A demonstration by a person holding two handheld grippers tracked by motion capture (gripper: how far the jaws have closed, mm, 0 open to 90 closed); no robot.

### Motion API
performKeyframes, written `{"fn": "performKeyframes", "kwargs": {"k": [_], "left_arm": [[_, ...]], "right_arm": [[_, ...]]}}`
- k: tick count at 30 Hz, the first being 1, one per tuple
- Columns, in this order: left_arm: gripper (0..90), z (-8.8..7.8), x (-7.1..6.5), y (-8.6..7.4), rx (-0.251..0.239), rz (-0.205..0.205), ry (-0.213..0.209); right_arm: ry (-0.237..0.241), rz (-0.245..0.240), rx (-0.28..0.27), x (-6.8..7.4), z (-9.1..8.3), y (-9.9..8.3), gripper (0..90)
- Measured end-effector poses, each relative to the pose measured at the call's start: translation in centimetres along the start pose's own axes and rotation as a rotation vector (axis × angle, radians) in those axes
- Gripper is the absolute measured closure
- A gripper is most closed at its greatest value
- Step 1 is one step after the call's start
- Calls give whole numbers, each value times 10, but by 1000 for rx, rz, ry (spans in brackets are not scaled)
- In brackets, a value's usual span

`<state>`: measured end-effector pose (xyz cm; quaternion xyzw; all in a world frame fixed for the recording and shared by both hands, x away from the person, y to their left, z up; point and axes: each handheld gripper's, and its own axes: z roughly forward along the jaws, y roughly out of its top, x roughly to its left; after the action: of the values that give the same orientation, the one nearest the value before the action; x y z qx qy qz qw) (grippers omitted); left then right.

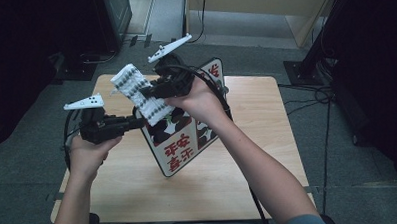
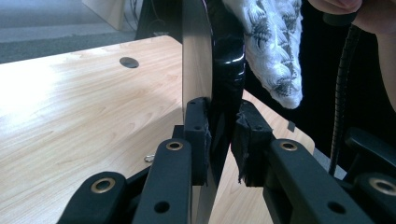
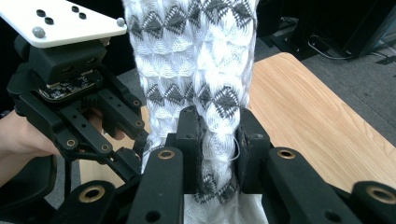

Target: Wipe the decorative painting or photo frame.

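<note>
Right now your left gripper [image 1: 137, 121] is clamped on the sign board's [image 1: 180, 147] edge, holding it upright above the table [image 1: 248, 155], while your right gripper [image 1: 147, 94] pinches the patterned cloth [image 1: 141, 94] against its upper face

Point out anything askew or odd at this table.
The printed board is off the table and tilted, clamped on edge by the left hand-held gripper. The right hand-held gripper pinches a white patterned cloth against the board's face. Nothing looks spilled or damaged.
</note>
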<state>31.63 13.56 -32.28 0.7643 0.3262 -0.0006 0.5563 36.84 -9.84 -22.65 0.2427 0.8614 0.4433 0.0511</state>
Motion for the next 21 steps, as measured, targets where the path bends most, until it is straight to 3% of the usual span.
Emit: {"fn": "performKeyframes", "kwargs": {"k": [21], "left_arm": [[775,0,-1,0,-2,13,5]], "right_arm": [[-33,-36,15,7,15,2,768]]}}
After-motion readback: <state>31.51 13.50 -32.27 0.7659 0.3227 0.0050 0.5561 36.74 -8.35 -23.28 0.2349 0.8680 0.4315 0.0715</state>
